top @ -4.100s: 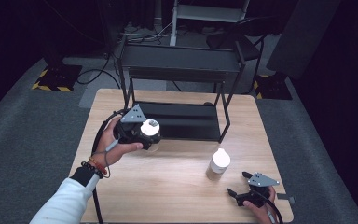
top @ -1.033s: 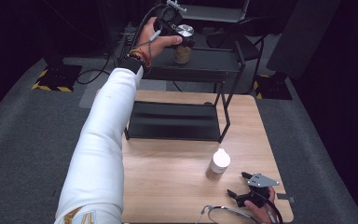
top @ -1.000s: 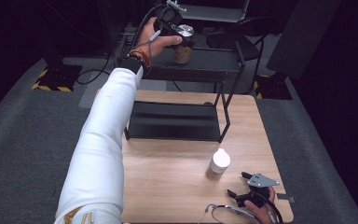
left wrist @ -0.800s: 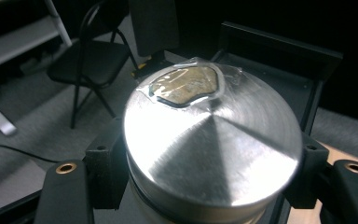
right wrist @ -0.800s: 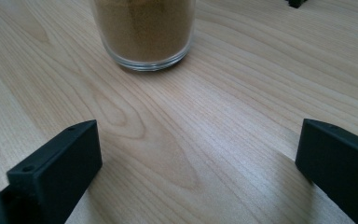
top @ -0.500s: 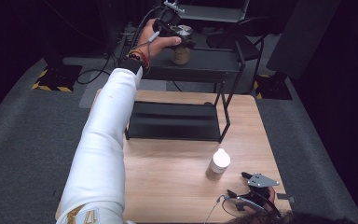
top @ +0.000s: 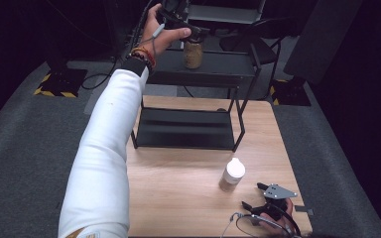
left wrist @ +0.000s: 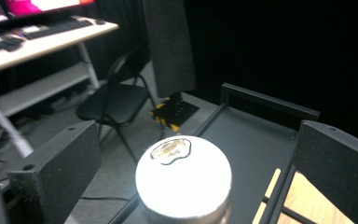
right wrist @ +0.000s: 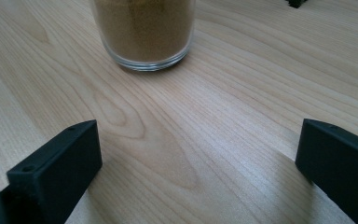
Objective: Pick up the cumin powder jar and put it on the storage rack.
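So the person's left arm is stretched way out toward 12 o'clock, and the left gripper [top: 191, 30] sits over the jar with the white lid [top: 193, 53] that stands on the top shelf of the black rack [top: 228, 69]. Looking along that gripper's own jaws, the white lid [left wrist: 182, 179] is right between them, but both jaws are well clear of it on either side. They've just been opening, and now nothing is pressed on the jar. It stands upright on its own near the middle of the shelf, full of something brownish.

Over at about 5 o'clock on the wooden table [top: 178, 188], the right gripper [top: 255, 198] rests low by the table's near edge, jaws spread wide with bare wood between them. A second jar [top: 233, 174], same white lid, stands just ahead of it toward 11 o'clock, not touched. In the right gripper view you get its glass bottom [right wrist: 144, 32] with the brown powder, near the jaws but clearly outside them.

The rack's lower shelf [top: 183, 128] sits on the far half of the table.
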Demonstrator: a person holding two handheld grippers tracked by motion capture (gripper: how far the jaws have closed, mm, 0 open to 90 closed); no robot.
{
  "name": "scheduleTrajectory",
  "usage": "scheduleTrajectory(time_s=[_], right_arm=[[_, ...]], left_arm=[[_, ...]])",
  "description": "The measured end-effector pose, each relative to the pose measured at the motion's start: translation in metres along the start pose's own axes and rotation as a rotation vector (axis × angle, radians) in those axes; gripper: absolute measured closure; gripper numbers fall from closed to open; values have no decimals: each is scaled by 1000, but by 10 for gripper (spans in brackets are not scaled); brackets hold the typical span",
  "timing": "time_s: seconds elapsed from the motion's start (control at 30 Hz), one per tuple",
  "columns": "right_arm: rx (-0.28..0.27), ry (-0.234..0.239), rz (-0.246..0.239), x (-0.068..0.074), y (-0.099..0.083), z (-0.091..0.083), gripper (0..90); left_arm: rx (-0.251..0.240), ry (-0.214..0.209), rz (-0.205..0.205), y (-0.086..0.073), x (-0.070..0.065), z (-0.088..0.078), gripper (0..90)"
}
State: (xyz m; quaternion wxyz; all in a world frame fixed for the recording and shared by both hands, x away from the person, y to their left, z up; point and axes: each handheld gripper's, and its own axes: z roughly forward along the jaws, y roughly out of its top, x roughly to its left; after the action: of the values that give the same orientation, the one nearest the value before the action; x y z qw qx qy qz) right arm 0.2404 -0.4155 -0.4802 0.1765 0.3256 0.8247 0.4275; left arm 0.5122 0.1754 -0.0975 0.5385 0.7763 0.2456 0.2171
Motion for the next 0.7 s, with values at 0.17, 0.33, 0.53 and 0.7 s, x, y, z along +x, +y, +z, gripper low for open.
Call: scheduleTrajectory(time_s=[0.17, 0.33, 0.53, 0.7], right_arm=[[0, 0, 0, 0, 0, 0, 0], [0, 2, 0, 0, 0, 0, 0], [0, 2, -1, 0, 0, 0, 0], [0, 1, -1, 0, 0, 0, 0]], left_arm=[[-12, 22, 35, 2, -18, -28, 0], [5, 36, 53, -7, -38, -51, 0], [5, 55, 43, -26, -58, -73, 0], [28, 58, 31, -43, -70, -83, 0]])
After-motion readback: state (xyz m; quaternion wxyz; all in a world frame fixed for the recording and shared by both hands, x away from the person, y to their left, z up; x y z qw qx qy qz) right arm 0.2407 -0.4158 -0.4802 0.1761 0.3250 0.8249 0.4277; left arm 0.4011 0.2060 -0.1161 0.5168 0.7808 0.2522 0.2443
